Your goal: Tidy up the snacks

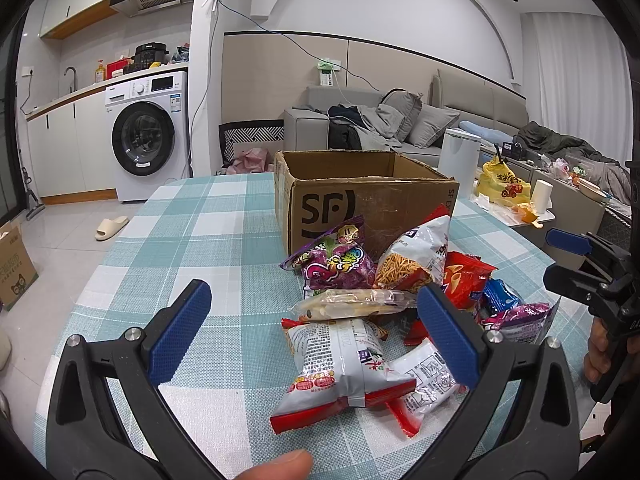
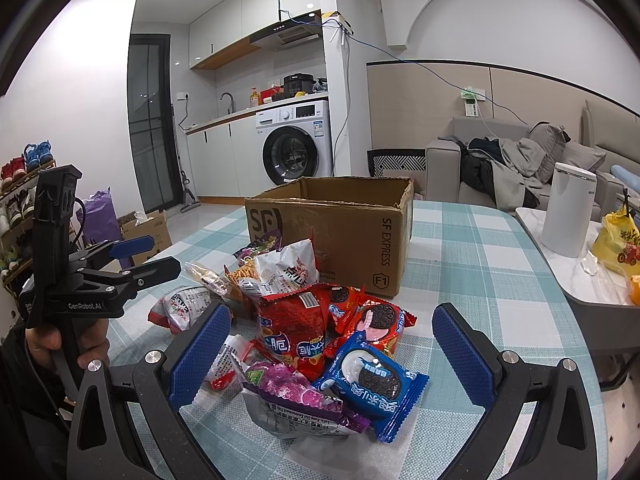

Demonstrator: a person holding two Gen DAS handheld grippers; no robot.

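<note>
I see glossy crinkled plastic snack packets, a matt rough cardboard box with torn rim, woven checked tablecloth, and textured blue rubbery pads with shiny metal screws.

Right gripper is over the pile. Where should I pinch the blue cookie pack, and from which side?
The blue cookie pack lies flat on top of the pile, nearest the open right gripper. Come from above and pinch across its narrow width at the middle; the crimped ends look thin and might slip.
</note>
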